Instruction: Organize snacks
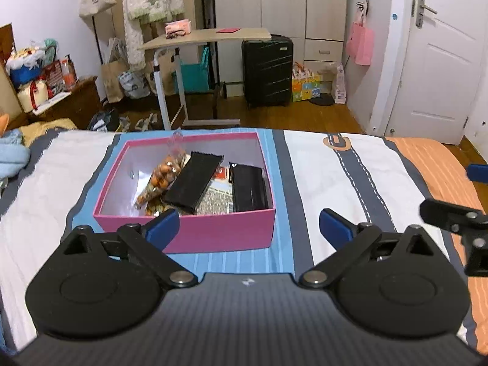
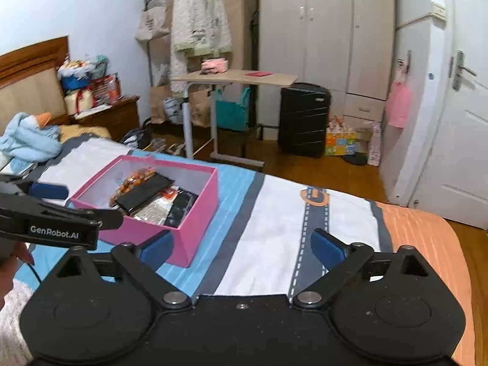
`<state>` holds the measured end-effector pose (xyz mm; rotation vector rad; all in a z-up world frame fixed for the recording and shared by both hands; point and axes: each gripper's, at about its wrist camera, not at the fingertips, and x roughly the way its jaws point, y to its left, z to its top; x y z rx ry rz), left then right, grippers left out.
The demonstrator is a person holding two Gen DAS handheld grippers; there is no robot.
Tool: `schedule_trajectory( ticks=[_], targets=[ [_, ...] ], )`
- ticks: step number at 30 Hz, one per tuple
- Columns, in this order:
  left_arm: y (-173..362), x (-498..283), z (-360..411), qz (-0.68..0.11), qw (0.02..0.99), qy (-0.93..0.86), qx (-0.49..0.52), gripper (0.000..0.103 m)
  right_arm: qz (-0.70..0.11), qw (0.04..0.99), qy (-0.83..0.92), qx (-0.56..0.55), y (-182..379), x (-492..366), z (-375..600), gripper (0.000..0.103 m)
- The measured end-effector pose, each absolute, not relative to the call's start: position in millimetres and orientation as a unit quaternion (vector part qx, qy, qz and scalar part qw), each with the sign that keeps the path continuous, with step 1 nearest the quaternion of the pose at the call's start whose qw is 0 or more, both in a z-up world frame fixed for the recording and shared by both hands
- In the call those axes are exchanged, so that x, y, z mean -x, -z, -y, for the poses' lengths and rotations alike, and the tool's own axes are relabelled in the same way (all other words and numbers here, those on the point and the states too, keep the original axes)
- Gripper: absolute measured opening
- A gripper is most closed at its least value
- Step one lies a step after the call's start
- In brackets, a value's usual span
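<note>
A pink open box (image 1: pixel 213 231) sits on the striped bedspread (image 1: pixel 335 164). Inside lie a clear bag of orange snacks (image 1: pixel 161 177), a black packet (image 1: pixel 195 183) leaning across it, a second black packet (image 1: pixel 248 187), and a printed packet (image 1: pixel 218 195) beneath. My left gripper (image 1: pixel 248 225) is open and empty, just in front of the box's near wall. My right gripper (image 2: pixel 241 247) is open and empty over the bedspread, right of the box (image 2: pixel 195 213). The snacks show in the right wrist view too (image 2: pixel 134 180). The left gripper's body crosses that view at the left (image 2: pixel 55 222).
A rolling side table (image 1: pixel 210 35) with a pink tissue pack stands beyond the bed. A black suitcase (image 1: pixel 267 71), bags on the floor, a wardrobe and a white door (image 1: pixel 445 55) lie behind. A blue plush (image 2: pixel 27 140) lies on the bed at the left.
</note>
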<state>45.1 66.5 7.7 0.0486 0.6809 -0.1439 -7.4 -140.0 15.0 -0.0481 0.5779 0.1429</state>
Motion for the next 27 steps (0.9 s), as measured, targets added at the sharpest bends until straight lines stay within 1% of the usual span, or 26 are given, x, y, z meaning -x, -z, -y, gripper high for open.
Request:
schedule_trajectory(
  ticks=[3,13,27],
  targets=[
    [-4,-42,-66,-0.335,0.939,0.076,-0.022,0.101,-0.281,0.958,-0.053,0.013,-14,11,144,0.103],
    [1,-31,-65,-0.327,0.941,0.078,-0.029,0.101,-0.264,0.964,-0.007,0.013,-4,26,146,0.103],
    [1,-20,-65,-0.304,0.950,0.065,-0.026,0.101,-0.287,0.958,0.010,-0.003,4,25,145,0.103]
  ],
)
